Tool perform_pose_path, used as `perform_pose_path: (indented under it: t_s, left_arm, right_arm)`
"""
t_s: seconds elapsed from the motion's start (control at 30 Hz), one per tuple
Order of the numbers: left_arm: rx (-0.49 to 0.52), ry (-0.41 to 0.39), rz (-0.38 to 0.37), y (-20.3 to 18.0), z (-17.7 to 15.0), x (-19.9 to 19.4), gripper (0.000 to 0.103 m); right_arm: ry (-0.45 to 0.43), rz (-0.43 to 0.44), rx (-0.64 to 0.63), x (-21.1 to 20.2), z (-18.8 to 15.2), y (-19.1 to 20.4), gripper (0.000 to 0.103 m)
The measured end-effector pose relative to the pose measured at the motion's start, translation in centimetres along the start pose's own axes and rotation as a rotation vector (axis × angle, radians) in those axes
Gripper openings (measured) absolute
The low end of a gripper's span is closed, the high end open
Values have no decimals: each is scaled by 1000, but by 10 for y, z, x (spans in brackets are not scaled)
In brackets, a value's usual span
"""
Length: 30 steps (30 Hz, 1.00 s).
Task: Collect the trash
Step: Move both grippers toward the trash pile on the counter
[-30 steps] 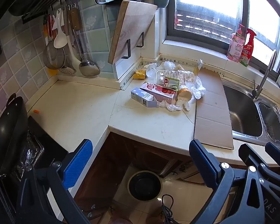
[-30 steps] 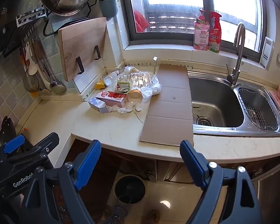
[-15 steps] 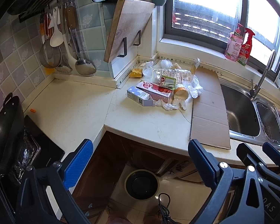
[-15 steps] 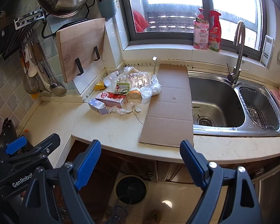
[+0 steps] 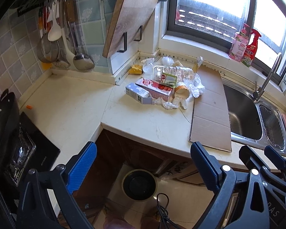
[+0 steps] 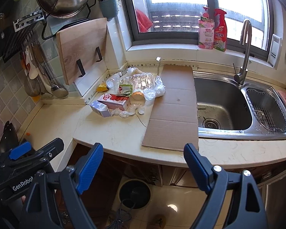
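— What's ahead of your left gripper?

— Its blue-padded jaws stand wide apart with nothing between them, out past the edge of the cream stone counter. Below, on the floor, you see the round black trash bin.

— And the trash?

— It's a pile near the corner: a red-and-white milk carton, a small blue-and-white carton touching it, a clear plastic tray and crumpled clear wrap. A flat brown cardboard sheet lies just beside them, next to the steel sink.

cutting board leans by sink.
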<state>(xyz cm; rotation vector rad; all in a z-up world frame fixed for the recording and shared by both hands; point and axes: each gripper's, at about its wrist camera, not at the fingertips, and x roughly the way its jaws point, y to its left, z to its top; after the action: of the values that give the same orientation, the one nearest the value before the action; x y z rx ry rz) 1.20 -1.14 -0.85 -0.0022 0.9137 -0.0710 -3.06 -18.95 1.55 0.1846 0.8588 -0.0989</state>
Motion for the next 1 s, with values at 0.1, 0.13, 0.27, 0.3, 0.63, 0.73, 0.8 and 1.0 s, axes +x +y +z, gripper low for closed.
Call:
perform_pose_path:
  t_s: [0.1,0.13,0.27,0.3,0.63,0.73,0.8,1.0]
  left_arm:
    - [-1,16,15,-1,1,4,97]
    - [-2,17,18,-2,1,5,97]
    - [-7,12,32,-1,4,3,98]
    - [-10,12,34,-1,5,3,98]
    - [-36,30,76,1,12,9,99]
    - [-49,43,90,3,13,11,99]
    - [-63,55,98,5,12,12,99]
    - [-70,61,127,12,13,15,99]
  right_arm:
    - [0,11,-5,2,1,1,87]
    - [0,16,-6,2,2,0,87]
    - [-3,33,-9,2,6,-3,87]
    - [-4,37,-10,3,7,-3,87]
    - [12,91,-19,17,15,-5,87]
    - [26,112,-21,23,17,-4,87]
    - [37,131,-23,27,18,-3,87]
    - [45,164,-24,35,20,5,87]
